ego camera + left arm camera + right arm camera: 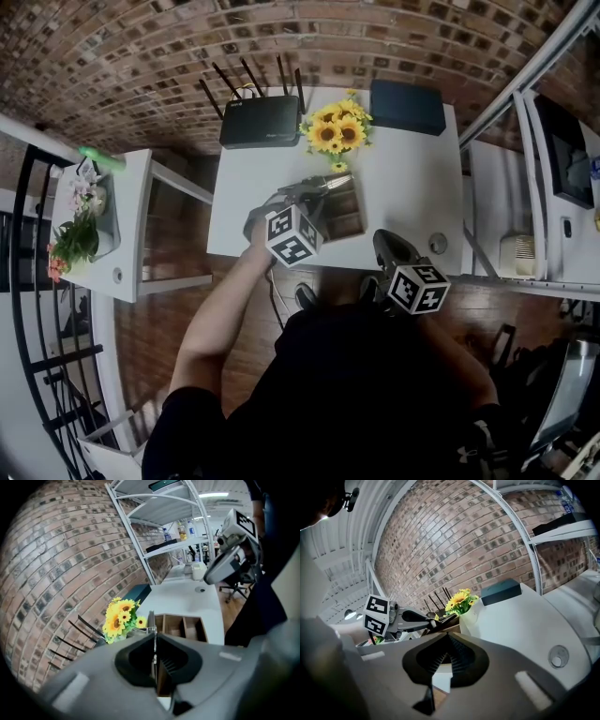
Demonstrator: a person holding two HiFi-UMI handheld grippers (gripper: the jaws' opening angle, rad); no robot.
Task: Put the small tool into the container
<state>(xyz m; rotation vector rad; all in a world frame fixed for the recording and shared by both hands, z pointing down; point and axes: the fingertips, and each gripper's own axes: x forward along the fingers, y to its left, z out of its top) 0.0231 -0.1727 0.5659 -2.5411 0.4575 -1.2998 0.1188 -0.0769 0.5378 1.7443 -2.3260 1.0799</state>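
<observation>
Left tongs [153, 637]: clamped shut on a small metal tool [151, 620], which is pinched edge-on between the pads. The thin strip sticks straight out past the tips, its long axis in line with the jaws.

In the head view the tool runs roughly left to right across the desk [403, 178], tip toward the person's right. It sits over the far edge of the wooden container [359, 225], on the side nearest the sunflowers [336, 129]. Can't tell whether the tip touches the wood or hangs just above it.

The container is an open wooden box with dividers, at mid-desk. In the left gripper view the compartments show bare wood.

A black router [261, 122] with its antennas up stands behind and left of the sunflowers. A dark box [406, 106] is at the far right corner of the desk.

Right tongs [448, 639]: jaws drawn together, tips meeting, nothing between them. It is held at the near desk edge, right of the container and apart from it, aimed toward the left tongs and the flowers.
</observation>
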